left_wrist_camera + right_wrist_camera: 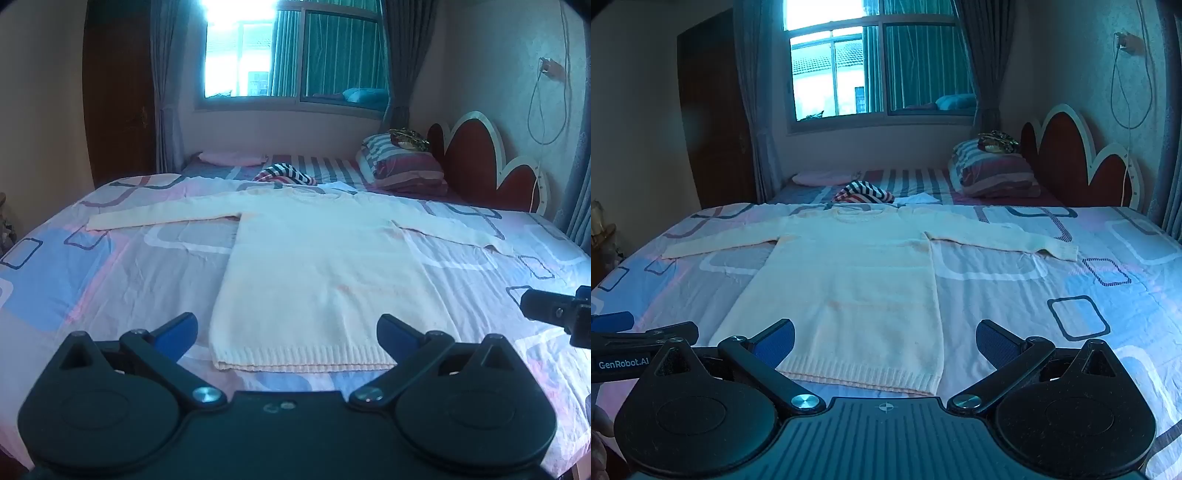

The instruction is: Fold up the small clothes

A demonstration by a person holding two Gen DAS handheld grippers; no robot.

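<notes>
A cream knitted sweater (314,266) (857,280) lies flat on the bed, both sleeves spread sideways and its ribbed hem toward me. My left gripper (287,334) hovers open just short of the hem, its blue pads wide apart with nothing between them. My right gripper (885,341) is likewise open above the hem's right part, holding nothing. In the left wrist view the right gripper's black body (557,314) shows at the right edge. The left gripper's side (639,343) appears at the left edge of the right wrist view.
The bedspread (110,280) is patterned with rounded squares. A striped garment (286,174) and a pink one (232,158) lie further back, striped pillows (402,166) by the red headboard (480,162). A window (871,66), curtains and a wooden door (713,122) stand behind.
</notes>
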